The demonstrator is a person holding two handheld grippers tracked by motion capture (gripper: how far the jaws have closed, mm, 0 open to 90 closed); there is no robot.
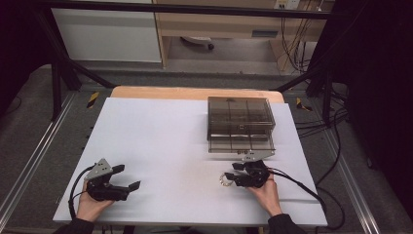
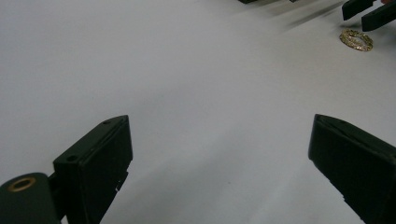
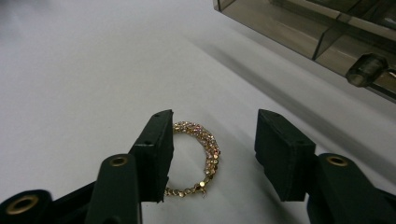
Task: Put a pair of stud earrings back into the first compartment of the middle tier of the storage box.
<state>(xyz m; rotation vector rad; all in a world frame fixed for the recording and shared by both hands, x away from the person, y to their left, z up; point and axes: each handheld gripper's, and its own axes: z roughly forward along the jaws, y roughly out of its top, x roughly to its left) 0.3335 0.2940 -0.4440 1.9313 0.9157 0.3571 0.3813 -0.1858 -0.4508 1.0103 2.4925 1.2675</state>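
**Right gripper straddles a beaded bracelet, pads not yet on it**

The right gripper [image 3: 212,154] sits low over the white table cover [image 1: 160,146] with its two black jaws partly parted. Between them lies a gold beaded bracelet [image 3: 201,156], flat on the cover. In the right gripper view the left jaw overlaps the ring's near-left edge, while a clear gap separates the beads from the right jaw, so the pads are not clamped on it; the gripper is released, with the ring in its span.

From the high view the same bracelet [image 1: 226,180] shows as a small pale ring just left of the right gripper [image 1: 234,176], near the front edge of the cover. A smoked, see-through drawer box [image 1: 239,124] stands just beyond, on the far right part of the table, with one drawer pulled out toward the person. Its knob [image 3: 366,70] shows at the upper right of the right gripper view.

The left gripper [image 1: 129,178] rests at the near left of the table, well apart from the bracelet. Its jaws stand wide apart with only bare cover between them, holding nothing. In the left gripper view the bracelet [image 2: 356,40] lies far off at the upper right, beside the tips of the other gripper
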